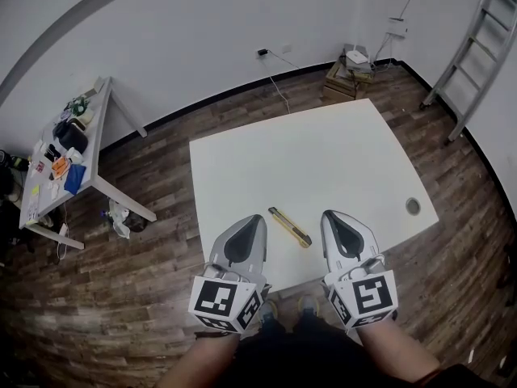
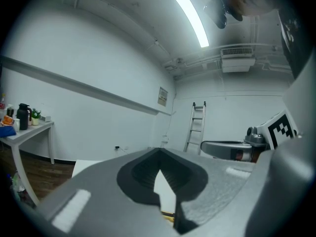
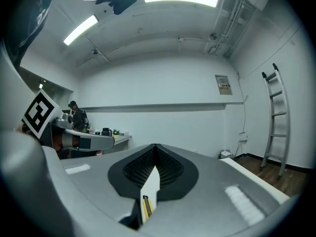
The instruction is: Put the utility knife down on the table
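Lying flat on the white bench (image 1: 323, 160) near its front edge, the utility knife (image 1: 290, 226) sits slantwise in the head view, touched by neither claw. The left claw (image 1: 254, 221) and right claw (image 1: 329, 218) hang over that same bench edge.

In the left gripper view the left claw (image 2: 159, 153) is closed tip to tip and empty. Only a yellow sliver of the knife (image 2: 168, 215) peeks through low in the gap.

In the right gripper view the right claw (image 3: 155, 148) is likewise pinched together and empty. The knife (image 3: 146, 206) lies on the bench, mostly masked by the pads.
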The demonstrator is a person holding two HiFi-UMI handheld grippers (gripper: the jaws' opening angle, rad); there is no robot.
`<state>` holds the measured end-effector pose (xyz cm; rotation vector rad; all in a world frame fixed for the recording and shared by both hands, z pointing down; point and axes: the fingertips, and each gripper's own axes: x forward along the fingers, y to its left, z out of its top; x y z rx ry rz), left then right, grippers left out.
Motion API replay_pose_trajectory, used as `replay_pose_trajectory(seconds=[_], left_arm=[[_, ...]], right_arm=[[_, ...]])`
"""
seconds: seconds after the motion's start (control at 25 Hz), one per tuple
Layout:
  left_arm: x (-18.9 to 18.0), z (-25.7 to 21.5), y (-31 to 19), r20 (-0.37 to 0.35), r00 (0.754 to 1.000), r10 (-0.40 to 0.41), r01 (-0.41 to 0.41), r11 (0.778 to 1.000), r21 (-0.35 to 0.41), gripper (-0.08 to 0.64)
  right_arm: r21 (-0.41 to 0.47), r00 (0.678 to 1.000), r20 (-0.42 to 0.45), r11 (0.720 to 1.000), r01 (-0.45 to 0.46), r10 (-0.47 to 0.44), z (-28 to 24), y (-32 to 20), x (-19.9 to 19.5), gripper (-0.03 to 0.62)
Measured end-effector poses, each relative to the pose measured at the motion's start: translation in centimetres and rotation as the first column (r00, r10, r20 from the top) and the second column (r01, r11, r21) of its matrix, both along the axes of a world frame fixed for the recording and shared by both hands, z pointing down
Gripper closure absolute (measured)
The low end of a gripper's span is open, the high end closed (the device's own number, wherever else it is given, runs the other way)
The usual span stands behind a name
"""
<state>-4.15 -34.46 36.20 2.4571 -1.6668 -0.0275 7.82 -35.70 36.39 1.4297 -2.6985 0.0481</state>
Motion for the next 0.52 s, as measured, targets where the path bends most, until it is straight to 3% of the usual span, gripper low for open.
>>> replay_pose_trajectory(seconds=[0.52], left_arm=[[-0.5, 0.4, -0.3, -0.002, 1.000, -0.008, 0.008, 1.000, -0.009, 0.560]], right_arm=[[-0.053, 1.000, -0.007, 0.999, 0.000, -0.001, 1.3, -0.3, -0.9, 0.571]])
